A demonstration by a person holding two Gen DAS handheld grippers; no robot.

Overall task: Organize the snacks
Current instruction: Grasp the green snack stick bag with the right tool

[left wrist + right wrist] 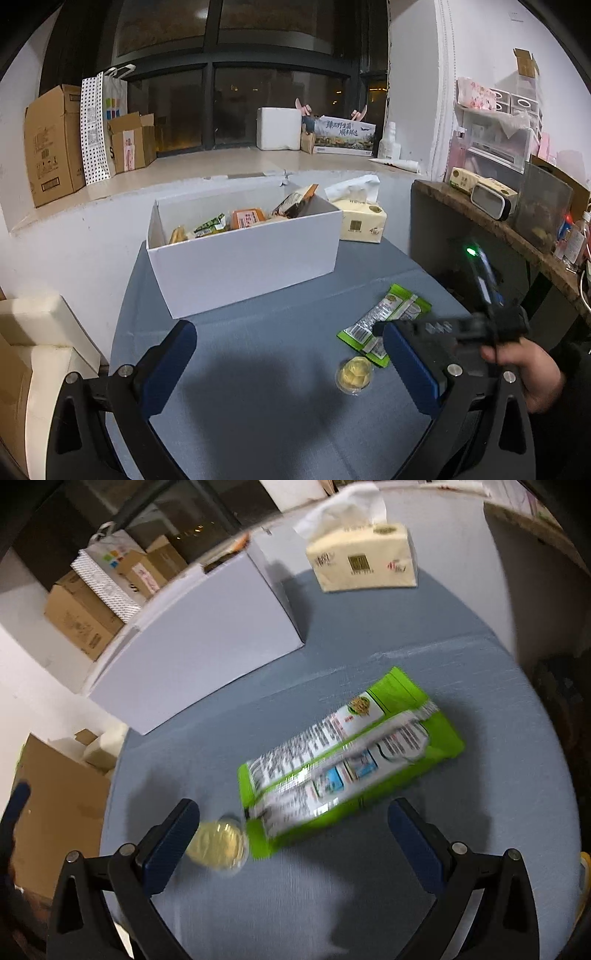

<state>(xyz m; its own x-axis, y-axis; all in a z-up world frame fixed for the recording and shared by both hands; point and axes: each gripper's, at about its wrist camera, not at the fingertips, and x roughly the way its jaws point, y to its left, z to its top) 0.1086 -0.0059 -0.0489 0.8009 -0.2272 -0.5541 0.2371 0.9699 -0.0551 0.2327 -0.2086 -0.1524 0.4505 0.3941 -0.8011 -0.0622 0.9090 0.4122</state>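
Snacks are sitting in two places: several packets are resting inside one white box [243, 258] at the back left of the blue-grey table [258, 369], and two more items are lying loose on the cloth to the right of it. Inside the box, going left to right, a yellowish packet, a green packet [210, 225], an orange packet [248, 218] and a dark packet with an orange edge [295, 203] are showing above the rim; others may be hidden below. Just right of the box one cream tissue box [360, 218] is standing with a tissue sticking up.

The left gripper [290, 365] is hovering low over bare cloth in front of the box with its blue fingers [170, 363] spread wide and nothing between them. One small round clear cup [354, 373] with a yellow filling is lying just inside its right-hand finger, apart from both pads.

Further right, one green snack bag [347, 753] is lying flat and slanted on the table, printed side up, its lower left corner touching or nearly touching the cup [218, 843]. The right gripper [293, 840] is hanging above that near end of the bag, fingers wide apart and gripping nothing. The cup is sitting just beside its left finger [170, 843], and the bag's near edge is lying between the two fingers but ahead of the tips. The right wrist view is blurred, so the bag's print is unreadable.
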